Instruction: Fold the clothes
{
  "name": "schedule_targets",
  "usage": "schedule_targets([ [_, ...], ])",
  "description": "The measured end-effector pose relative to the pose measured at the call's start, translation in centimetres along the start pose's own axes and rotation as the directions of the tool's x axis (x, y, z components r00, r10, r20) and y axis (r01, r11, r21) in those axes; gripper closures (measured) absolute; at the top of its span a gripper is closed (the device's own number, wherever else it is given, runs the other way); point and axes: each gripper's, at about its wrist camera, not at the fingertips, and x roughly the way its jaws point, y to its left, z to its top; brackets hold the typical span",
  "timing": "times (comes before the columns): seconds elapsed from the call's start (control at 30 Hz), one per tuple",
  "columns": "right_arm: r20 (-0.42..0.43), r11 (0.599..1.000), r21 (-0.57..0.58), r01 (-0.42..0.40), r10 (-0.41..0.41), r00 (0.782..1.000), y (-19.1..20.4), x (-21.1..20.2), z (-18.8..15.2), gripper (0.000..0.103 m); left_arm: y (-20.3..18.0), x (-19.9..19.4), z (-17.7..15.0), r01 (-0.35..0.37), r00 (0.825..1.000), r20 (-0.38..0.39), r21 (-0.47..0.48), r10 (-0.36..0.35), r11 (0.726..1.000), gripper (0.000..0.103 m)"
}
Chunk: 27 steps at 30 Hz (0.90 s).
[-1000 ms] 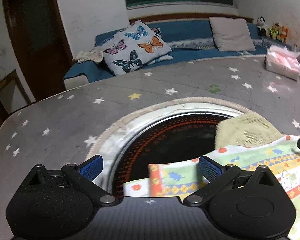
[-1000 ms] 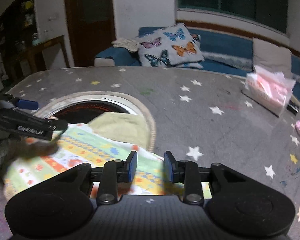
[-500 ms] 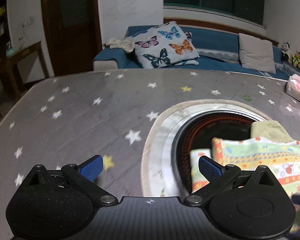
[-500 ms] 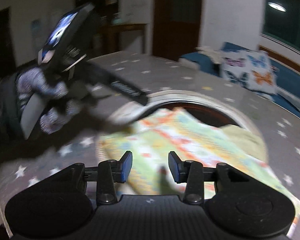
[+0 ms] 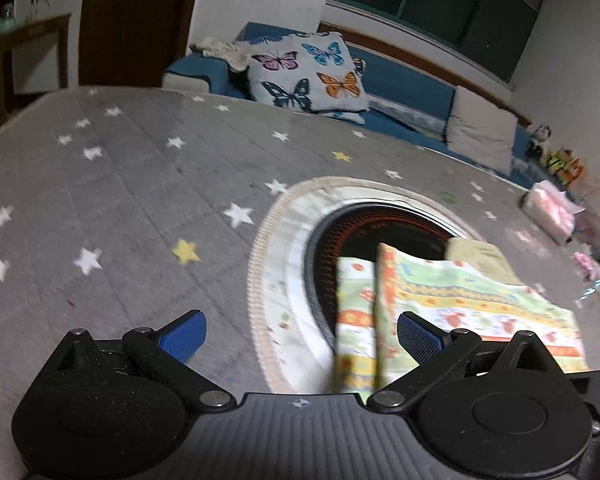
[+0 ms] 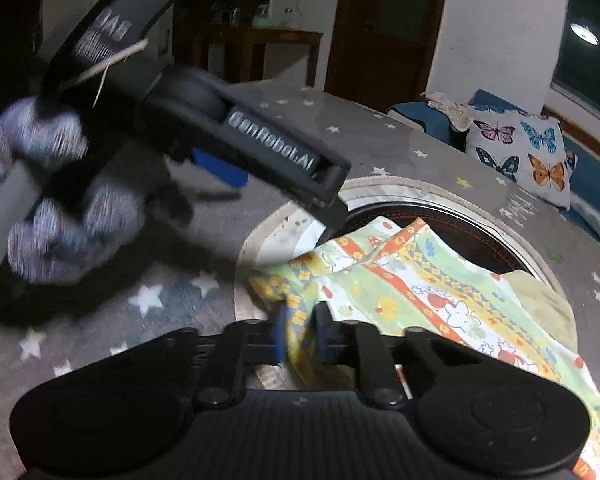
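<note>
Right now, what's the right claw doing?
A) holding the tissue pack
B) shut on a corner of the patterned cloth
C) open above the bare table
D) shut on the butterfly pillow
B: in the right wrist view the right claw has its blue pads pressed together on a bunched corner of the patterned cloth, while the left claw is spread wide with nothing between its pads.

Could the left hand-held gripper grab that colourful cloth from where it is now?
Probably yes: the left hand-held gripper is open, and the colourful cloth's folded edge already lies between its fingers, with nothing blocking it.
</note>
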Motion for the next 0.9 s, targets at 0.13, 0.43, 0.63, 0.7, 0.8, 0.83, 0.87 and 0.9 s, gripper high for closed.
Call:
schedule_targets([
  [0.13,0.042,0.998,0.064,-0.011,0.008,0.999,-1.1,-1.6,0.3,0.096,-0.3,-0.1,-0.1,0.071,0.997,-0.02,-0.06,-0.072,0.996,0.0],
  [0.43,0.115,0.99,0.136,-0.024,0.008,0.993,-2.5,-5.0,0.1,0.097,-1.6,1.7,-0.5,0.193,0.971,-0.1,-0.219,-0.219,0.956,0.016],
  [0.63,0.119,0.99,0.133,-0.047,0.031,0.992,-2.0,-5.5,-0.9,0.097,-1.5,2.5,-0.9,0.216,0.961,-0.109,-0.269,-0.253,0.939,0.051],
  [0.7,0.119,0.99,0.132,-0.05,0.035,0.992,-1.9,-5.5,-1.3,0.097,-1.4,2.8,-1.1,0.214,0.961,-0.115,-0.274,-0.252,0.938,0.067],
  [0.8,0.118,0.985,0.161,-0.06,0.041,0.992,-2.3,-5.9,-1.9,0.095,-1.7,2.8,-1.2,0.215,0.961,-0.115,-0.26,-0.251,0.941,0.082],
  [0.83,0.121,0.983,0.177,-0.058,0.037,0.992,-2.6,-6.1,-2.1,0.091,-1.8,2.7,-1.2,0.211,0.963,-0.112,-0.251,-0.245,0.945,0.083],
  [0.87,0.122,0.979,0.196,-0.051,0.028,0.992,-3.2,-6.5,-2.5,0.091,-1.9,2.7,-1.2,0.209,0.964,-0.111,-0.244,-0.241,0.947,0.086],
  [0.9,0.123,0.975,0.215,-0.045,0.018,0.992,-3.7,-6.8,-2.8,0.091,-2.0,2.6,-1.2,0.207,0.965,-0.109,-0.238,-0.238,0.949,0.087],
])
